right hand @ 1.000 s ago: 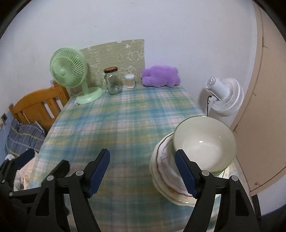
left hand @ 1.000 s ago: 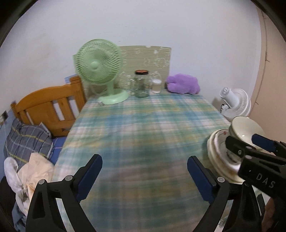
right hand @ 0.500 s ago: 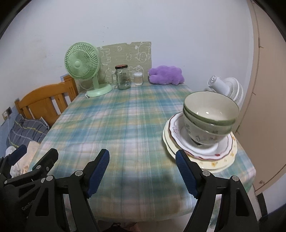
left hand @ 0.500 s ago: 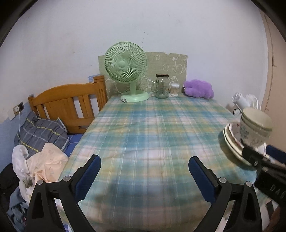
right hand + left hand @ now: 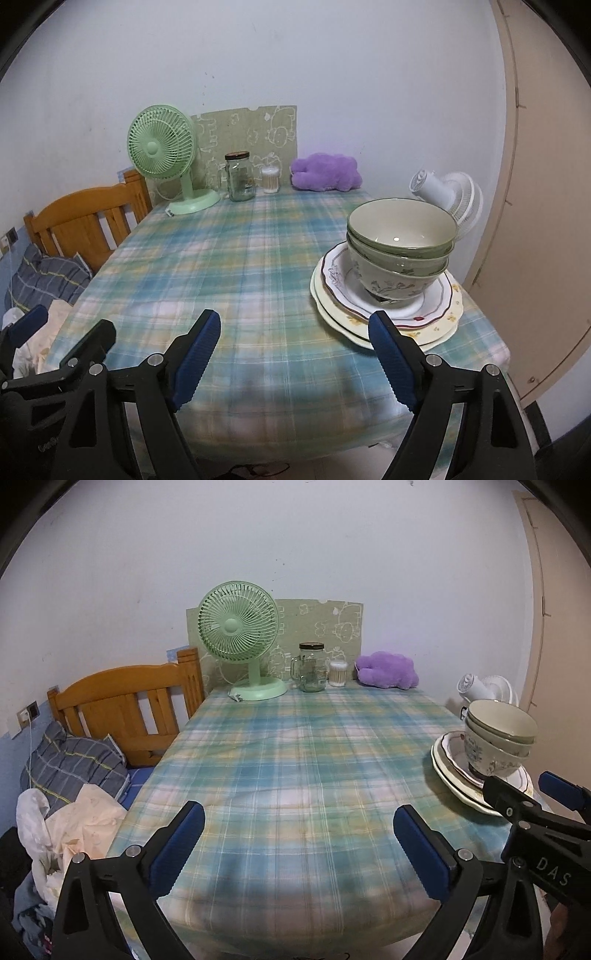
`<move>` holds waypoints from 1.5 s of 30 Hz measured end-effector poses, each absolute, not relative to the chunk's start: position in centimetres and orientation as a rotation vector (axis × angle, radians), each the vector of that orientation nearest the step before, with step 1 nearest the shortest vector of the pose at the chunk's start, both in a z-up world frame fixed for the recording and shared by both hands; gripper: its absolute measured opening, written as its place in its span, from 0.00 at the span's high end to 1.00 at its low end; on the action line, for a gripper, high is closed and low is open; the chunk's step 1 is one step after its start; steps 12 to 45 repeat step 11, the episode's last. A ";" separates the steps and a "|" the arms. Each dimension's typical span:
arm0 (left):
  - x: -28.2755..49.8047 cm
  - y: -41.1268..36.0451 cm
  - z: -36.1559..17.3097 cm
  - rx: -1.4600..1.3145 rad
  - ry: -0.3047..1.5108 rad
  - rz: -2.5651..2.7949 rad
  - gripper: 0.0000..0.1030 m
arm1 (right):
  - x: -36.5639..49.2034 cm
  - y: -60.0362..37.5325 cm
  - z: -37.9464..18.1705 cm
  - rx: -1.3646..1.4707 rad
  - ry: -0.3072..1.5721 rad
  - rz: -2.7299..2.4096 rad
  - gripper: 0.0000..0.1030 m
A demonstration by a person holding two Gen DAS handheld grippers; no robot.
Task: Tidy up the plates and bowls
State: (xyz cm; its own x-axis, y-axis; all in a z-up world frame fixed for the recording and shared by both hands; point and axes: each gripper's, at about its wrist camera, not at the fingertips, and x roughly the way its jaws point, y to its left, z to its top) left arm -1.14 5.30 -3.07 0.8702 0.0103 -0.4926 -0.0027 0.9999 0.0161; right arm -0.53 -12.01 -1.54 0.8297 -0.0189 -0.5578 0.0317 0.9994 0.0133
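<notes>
Both of your claws stood wide apart and empty. Through the left wrist camera, your left gripper (image 5: 297, 832) hung spread over the near edge of the plaid tablecloth (image 5: 295, 760), its blue pads touching nothing. Off to the right sat the stacked bowls (image 5: 498, 738) nested on the plates (image 5: 448, 771), and the right gripper (image 5: 528, 794) poked in just beside that pile, its blue tips parted too.

Over to the right wrist camera: your right gripper (image 5: 295, 354) was splayed open above the table's front edge, clear of the crockery, with the right-hand pad just short of the plates' (image 5: 436, 321) rim. The bowls (image 5: 399, 251) sat one inside another, upright, on the plates near the table's right corner. Your left gripper (image 5: 62, 325) showed at the lower left, also gaping.

That pile already looked tidy, so it fitted either a finished stack or one waiting to be taken apart. Whichever it was, you did well to keep wide claws low and slow near that corner; a nudge there could have tipped the lot off the edge.
</notes>
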 end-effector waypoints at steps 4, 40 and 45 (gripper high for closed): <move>-1.2 5.3 -3.0 0.006 0.517 0.002 0.00 | -0.8 -12.3 -1.7 0.029 0.599 -0.026 0.18; -1.6 5.3 -3.1 -0.003 0.514 0.011 0.00 | -1.2 -12.1 -1.4 0.023 0.587 -0.024 0.18; -1.6 5.3 -3.1 -0.003 0.514 0.011 0.00 | -1.2 -12.1 -1.4 0.023 0.587 -0.024 0.18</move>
